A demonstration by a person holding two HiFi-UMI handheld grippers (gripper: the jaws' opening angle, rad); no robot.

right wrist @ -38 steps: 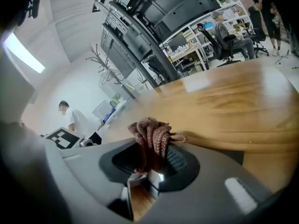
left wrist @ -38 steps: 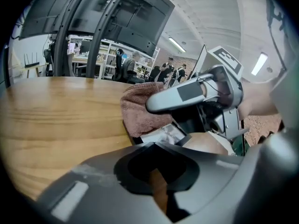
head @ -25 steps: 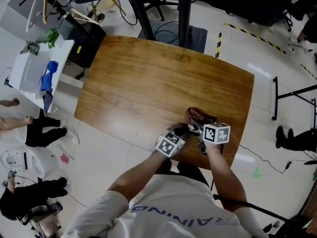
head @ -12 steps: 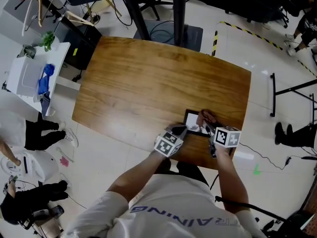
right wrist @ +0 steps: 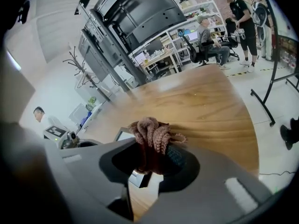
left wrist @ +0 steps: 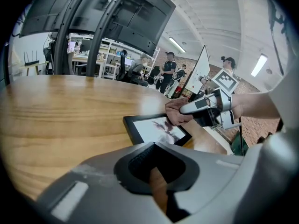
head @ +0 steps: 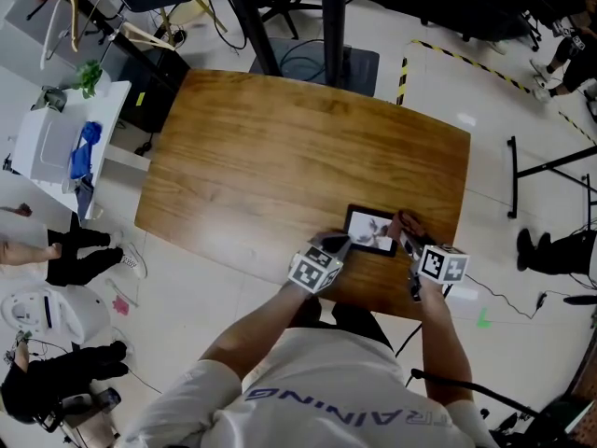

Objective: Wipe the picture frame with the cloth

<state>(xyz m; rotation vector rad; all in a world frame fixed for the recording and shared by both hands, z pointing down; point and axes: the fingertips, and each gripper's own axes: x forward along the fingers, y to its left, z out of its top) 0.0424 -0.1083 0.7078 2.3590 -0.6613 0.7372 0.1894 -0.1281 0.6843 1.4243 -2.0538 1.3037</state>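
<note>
A black picture frame (head: 369,231) with a pale print lies flat near the front right of the wooden table (head: 261,157). In the head view my right gripper (head: 409,232) is over the frame's right end, shut on a bunched brown cloth (head: 407,221). The right gripper view has the cloth (right wrist: 152,132) bulging out of the jaws of the right gripper (right wrist: 154,149), with the frame (right wrist: 123,134) just beyond. My left gripper (head: 338,246) sits at the frame's near left corner, jaws together. In the left gripper view the frame (left wrist: 156,129) lies just ahead, with the cloth (left wrist: 176,112) at its far right edge.
The table's right edge (head: 464,203) is close beside the frame. A white cart (head: 56,138) with a blue item stands left of the table. Black stand legs (head: 550,171) are on the floor at the right. A person's legs (head: 84,250) show at the left.
My right gripper has dragged the cloth rightward across the frame, from its left part to its right end, uncovering the print. The left gripper has stayed at the frame's left corner.
</note>
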